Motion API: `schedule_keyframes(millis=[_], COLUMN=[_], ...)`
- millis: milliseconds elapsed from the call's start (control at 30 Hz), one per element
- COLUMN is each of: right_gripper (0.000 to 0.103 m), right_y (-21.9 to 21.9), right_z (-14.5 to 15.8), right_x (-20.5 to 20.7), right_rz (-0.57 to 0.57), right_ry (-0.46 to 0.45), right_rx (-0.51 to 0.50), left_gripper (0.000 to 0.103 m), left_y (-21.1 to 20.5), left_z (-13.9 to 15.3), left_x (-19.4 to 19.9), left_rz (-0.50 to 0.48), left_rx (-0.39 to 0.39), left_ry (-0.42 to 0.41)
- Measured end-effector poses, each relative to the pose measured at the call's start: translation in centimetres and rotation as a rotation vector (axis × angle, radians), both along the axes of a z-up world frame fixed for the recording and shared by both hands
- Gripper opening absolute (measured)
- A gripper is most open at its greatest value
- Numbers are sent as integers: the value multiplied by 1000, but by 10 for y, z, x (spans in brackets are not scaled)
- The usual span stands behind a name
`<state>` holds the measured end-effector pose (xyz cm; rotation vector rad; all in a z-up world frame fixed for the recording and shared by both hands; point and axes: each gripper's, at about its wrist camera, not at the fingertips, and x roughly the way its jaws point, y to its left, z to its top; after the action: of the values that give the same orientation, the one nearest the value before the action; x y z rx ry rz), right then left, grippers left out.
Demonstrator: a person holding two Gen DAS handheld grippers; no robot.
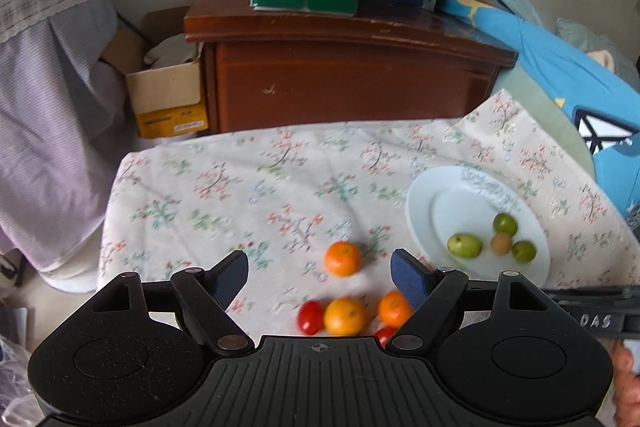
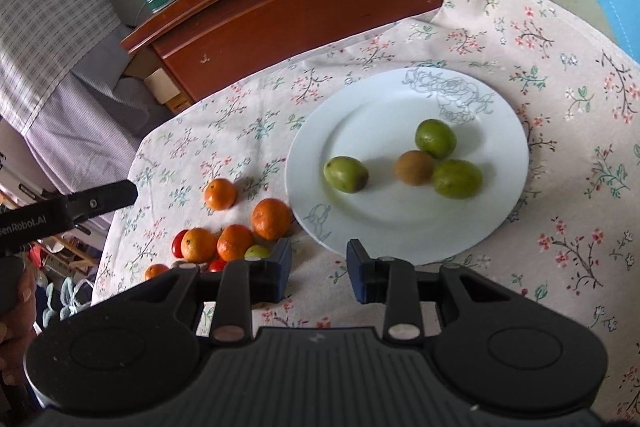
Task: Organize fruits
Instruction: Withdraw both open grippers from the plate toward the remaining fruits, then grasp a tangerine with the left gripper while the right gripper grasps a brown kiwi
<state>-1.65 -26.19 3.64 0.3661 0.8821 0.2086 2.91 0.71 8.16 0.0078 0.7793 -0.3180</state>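
Green fruits [image 2: 436, 138] sit sorted on our plate [image 2: 360, 115]; oranges [image 2: 272, 213] wait on the tabletop [image 2: 560, 187] beneath both wide, empty claws: left claw [image 1: 320, 277], right claw [image 2: 319, 269].

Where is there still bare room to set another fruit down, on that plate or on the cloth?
The round white plate has bare room across its near half, in front of the three green fruits and the brown one. The floral tablecloth is bare to the plate's right. It is crowded left of the plate, around the orange tangerines and red cherry tomatoes.
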Motion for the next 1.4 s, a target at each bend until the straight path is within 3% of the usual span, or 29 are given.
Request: schedule_keyframes(millis=[567,1133,1400], right_gripper=[32,36,37], right_y=[27,49,60], right_z=[-16,-29,-30], right_x=[0,6,7], right_rz=[118,187,217], right_ry=[34,58,37], right_rx=[5,17,-24], left_gripper=[79,76,62], left_y=[6,9,8], left_z=[-43,-72,-75], left_x=[-20,-18,-16], left_rz=[-147,-220,-237], left_rx=[171,191,160], left_ry=[39,58,66])
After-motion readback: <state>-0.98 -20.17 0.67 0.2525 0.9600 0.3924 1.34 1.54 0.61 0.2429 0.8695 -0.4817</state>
